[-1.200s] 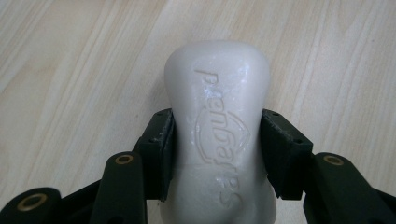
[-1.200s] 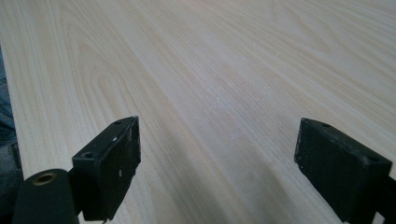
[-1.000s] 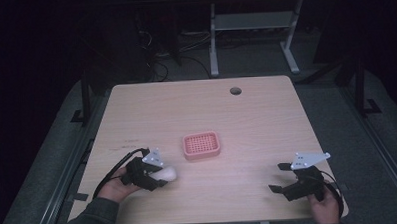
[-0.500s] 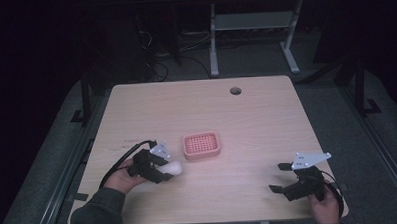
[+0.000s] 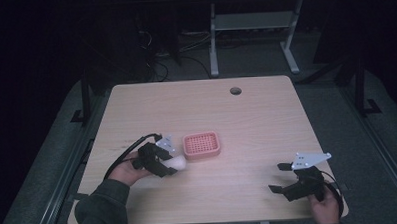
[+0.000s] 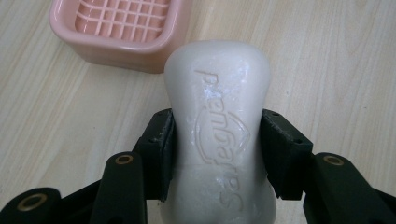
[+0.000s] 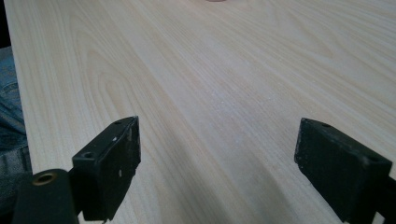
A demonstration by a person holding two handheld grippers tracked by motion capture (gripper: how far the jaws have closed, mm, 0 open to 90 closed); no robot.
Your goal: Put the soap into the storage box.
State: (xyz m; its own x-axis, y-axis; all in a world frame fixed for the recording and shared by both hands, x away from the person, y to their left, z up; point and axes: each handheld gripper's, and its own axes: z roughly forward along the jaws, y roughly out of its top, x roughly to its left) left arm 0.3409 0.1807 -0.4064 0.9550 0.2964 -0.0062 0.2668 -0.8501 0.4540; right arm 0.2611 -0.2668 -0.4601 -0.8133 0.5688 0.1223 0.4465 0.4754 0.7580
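White soap bar point(image 6: 219, 135) between hand-held gripper point(image 6: 217, 149) jaws

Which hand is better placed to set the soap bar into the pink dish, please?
Left. The left tool already grips the soap bar, and the pink dish lies just ahead of it. The right tool is open, holds nothing and sits near the table's right front corner.

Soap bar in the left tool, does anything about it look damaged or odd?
Nothing serious: the soap bar, clamped by the left tool, shows small whitish scuffs over its embossed lettering. The pink soap dish looks intact.
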